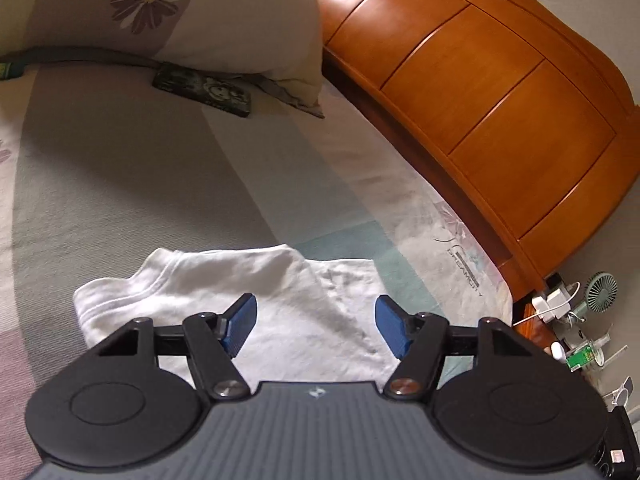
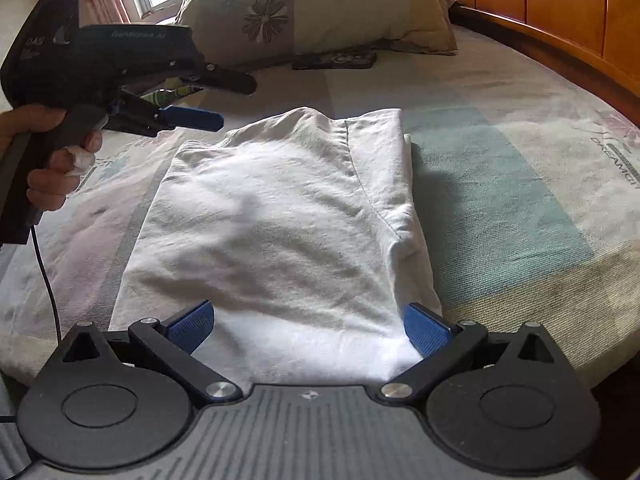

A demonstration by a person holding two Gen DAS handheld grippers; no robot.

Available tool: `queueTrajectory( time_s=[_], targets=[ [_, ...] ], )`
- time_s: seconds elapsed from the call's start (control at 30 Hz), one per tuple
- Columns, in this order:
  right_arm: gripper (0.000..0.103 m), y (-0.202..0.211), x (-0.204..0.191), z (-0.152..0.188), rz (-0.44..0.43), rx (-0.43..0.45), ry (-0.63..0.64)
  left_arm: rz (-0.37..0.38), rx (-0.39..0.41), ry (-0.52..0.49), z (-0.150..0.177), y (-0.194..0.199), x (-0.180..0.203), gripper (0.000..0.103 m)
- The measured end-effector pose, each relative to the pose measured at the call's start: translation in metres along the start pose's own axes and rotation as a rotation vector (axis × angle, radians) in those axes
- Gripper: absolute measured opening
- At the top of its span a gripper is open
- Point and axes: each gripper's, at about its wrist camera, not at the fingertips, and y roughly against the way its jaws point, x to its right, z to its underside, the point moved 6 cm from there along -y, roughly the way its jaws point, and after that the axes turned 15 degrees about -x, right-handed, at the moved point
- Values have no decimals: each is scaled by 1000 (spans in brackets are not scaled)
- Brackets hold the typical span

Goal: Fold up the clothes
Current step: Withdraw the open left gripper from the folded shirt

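Folded white T-shirt (image 2: 280,232) on bedsheet (image 2: 520,208); left gripper (image 1: 316,326) and right gripper (image 2: 308,328) both parted wide, holding nothing

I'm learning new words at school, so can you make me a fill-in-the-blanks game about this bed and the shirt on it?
1. The folded cotton shirt on the bed is ____ in colour.
2. The big pillow has a ____ printed on it.
3. The curved headboard is made of ____.
4. The left tool has its blue pads spread ____, with nothing held.

Missing words: white; flower; wood; apart
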Motion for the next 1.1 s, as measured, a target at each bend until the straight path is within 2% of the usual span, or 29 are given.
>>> queueTrajectory(
  time_s=[0.07,0.23,0.3,0.43,0.6,0.73,0.8,0.9,1.03,1.1],
  targets=[
    [103,4,-2,-2,18,17,23,30,-26,-8,-12,-19,12,66],
    [103,9,3,-7,-15,37,23,-43,-101,14,-29,-73,11,65],
    [103,9,5,-8,-16,37,30,-77,-97,23,-33,-79,9,63],
    [103,13,6,-13,-16,64,60,-60,-43,-7,-31,-49,16,65],
    [103,16,-8,-42,-69,122,144,-108,-12,-21,-5,10,8,67],
    [103,-11,-12,-65,-137,92,151,-182,-18,31,25,44,-5,68],
    [103,-31,-3,-66,-99,41,118,-211,-27,52,40,58,-9,69],
    [103,-41,16,-58,-44,21,85,-213,-39,39,54,65,-5,71],
    [103,-13,31,-44,-19,33,-30,-188,-44,-4,69,58,7,74],
    [103,5,29,-33,-19,60,-39,-160,-52,-21,75,45,14,75]
  ],
)
